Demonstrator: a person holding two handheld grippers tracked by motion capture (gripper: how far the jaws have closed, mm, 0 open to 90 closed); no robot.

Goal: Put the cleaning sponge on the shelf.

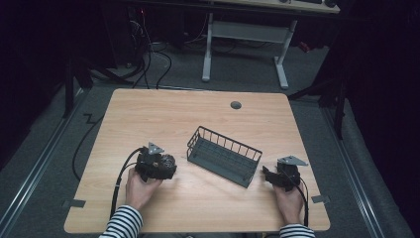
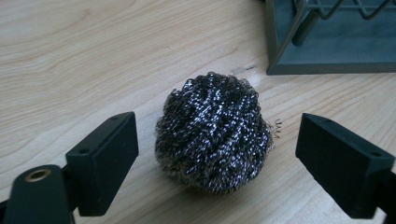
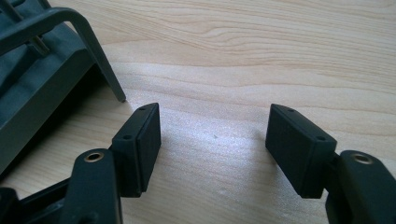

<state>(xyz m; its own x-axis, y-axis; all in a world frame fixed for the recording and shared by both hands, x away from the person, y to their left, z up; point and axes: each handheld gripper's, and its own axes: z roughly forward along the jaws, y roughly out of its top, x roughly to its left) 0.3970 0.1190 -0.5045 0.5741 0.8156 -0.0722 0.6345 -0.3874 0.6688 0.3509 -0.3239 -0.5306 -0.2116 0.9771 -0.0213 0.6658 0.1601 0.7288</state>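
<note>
Now left hand-held gripper [image 2: 217,154] spread around steel scourer [image 2: 214,133]; right hand-held gripper [image 3: 214,140] spread, beside wire basket [image 1: 224,154].

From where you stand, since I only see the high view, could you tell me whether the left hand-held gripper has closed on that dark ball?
Observer: No, the left hand-held gripper is open; the steel wool scourer sits between its jaws with a gap on each side.
Operator: Thank you. Is the scourer lifted?
Observer: No, it rests on the table.
Operator: And the right one?
Observer: The right hand-held gripper is open with bare wood between its jaws, beside the wire basket.
</note>
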